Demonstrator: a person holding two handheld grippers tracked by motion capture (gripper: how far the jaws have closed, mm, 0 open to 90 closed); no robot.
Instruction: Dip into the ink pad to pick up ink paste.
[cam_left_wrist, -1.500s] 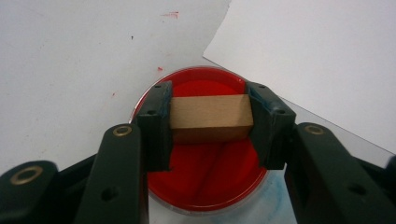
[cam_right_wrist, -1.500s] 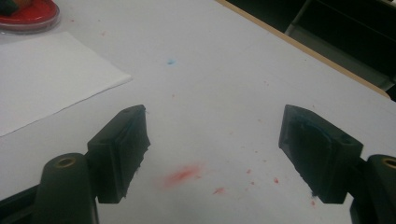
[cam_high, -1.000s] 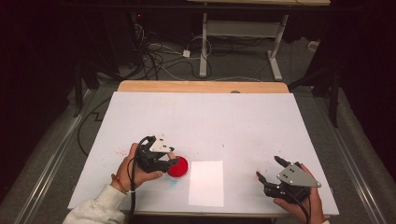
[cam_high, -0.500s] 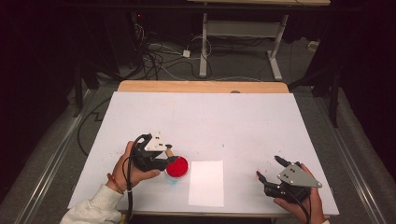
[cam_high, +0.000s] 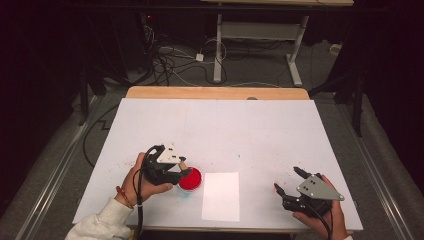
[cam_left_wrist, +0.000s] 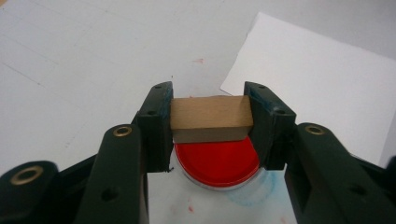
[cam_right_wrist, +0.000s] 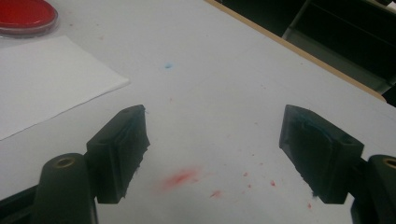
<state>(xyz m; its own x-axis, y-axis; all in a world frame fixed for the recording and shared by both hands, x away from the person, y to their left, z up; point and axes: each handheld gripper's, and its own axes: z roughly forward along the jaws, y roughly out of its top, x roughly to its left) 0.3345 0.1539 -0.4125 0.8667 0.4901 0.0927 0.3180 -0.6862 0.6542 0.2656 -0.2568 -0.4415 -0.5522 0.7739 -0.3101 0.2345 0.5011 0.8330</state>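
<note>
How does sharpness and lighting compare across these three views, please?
High view: the table is evenly lit against dark surroundings, with soft detail. Left gripper view: the wooden block and red dish are crisp, while the near arms blur. Right gripper view: dimmer, with red stains slightly soft.

Near the front edge of the table (cam_high: 220, 120): dish (cam_high: 190, 179) just left of the paper sheet (cam_high: 220, 196) — block (cam_left_wrist: 210, 118) between the left gripper (cam_high: 180, 169) jaws above the dish's left rim; right gripper (cam_high: 289, 186) well right of the sheet — over bare tabletop
</note>
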